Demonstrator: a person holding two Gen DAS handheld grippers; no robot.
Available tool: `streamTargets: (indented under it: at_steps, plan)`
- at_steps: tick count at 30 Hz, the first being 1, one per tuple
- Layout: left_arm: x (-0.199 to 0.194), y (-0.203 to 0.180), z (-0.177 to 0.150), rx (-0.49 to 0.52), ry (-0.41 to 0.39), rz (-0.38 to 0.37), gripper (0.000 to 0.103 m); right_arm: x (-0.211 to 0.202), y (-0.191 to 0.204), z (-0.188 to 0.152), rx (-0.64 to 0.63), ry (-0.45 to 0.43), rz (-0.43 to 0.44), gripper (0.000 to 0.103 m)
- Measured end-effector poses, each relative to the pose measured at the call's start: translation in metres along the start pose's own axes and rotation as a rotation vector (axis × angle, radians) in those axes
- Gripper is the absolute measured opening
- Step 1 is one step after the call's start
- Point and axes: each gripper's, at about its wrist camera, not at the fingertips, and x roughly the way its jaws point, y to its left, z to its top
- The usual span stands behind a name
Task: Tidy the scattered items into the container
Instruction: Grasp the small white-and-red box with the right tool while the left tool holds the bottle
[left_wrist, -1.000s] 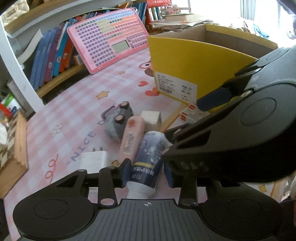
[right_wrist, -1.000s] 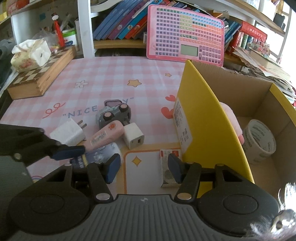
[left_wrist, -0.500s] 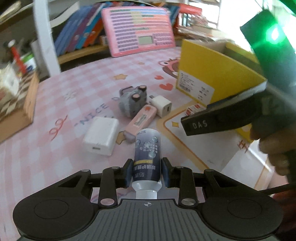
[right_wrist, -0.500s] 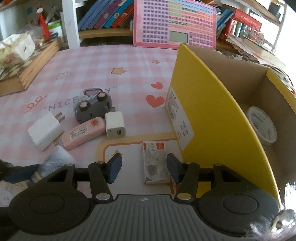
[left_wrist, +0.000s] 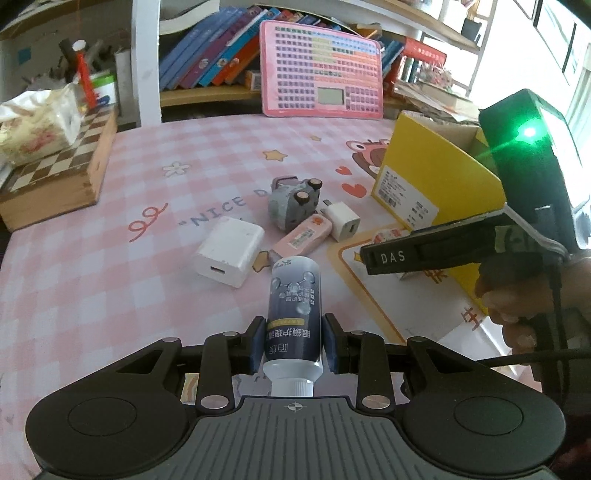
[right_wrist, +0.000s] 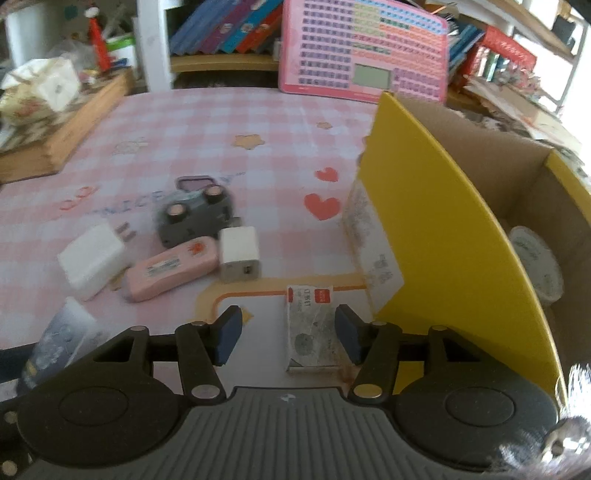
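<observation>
My left gripper (left_wrist: 293, 345) is shut on a dark blue bottle (left_wrist: 293, 314), held clear of the pink checked mat with its white cap toward the camera. Beyond it lie a large white charger (left_wrist: 229, 256), a pink case (left_wrist: 303, 240), a small white charger (left_wrist: 343, 221) and a grey toy car (left_wrist: 291, 203). The yellow cardboard box (right_wrist: 424, 221) stands on the right with a tape roll (right_wrist: 535, 262) inside. My right gripper (right_wrist: 289, 334) hovers beside the box wall, its jaws opening. A small staple box (right_wrist: 312, 328) lies between them, untouched by the pads.
A pink toy keyboard (left_wrist: 321, 85) leans on the bookshelf at the back. A wooden chessboard box (left_wrist: 59, 177) with a tissue pack (left_wrist: 37, 125) on it sits far left. A hand (left_wrist: 517, 295) holds the right tool in the left wrist view.
The left gripper closed on the bottle, lifted it off the mat and rolled level while drawing back. The right gripper stayed over the staple box.
</observation>
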Motion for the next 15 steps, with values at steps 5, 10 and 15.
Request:
streamTargets:
  at_steps: [5, 10, 15]
  plan:
    - [-0.004, 0.001, -0.002, -0.010, 0.000, 0.007, 0.031, 0.003, 0.000, -0.002, -0.003, 0.008, -0.013, 0.055]
    - [-0.010, 0.002, -0.002, -0.019, -0.012, 0.014, 0.031, 0.005, -0.008, -0.004, 0.047, 0.047, 0.041, 0.039]
    - [-0.014, 0.004, -0.001, -0.042, -0.023, 0.020, 0.031, 0.001, -0.004, -0.007, 0.034, 0.036, 0.089, 0.032]
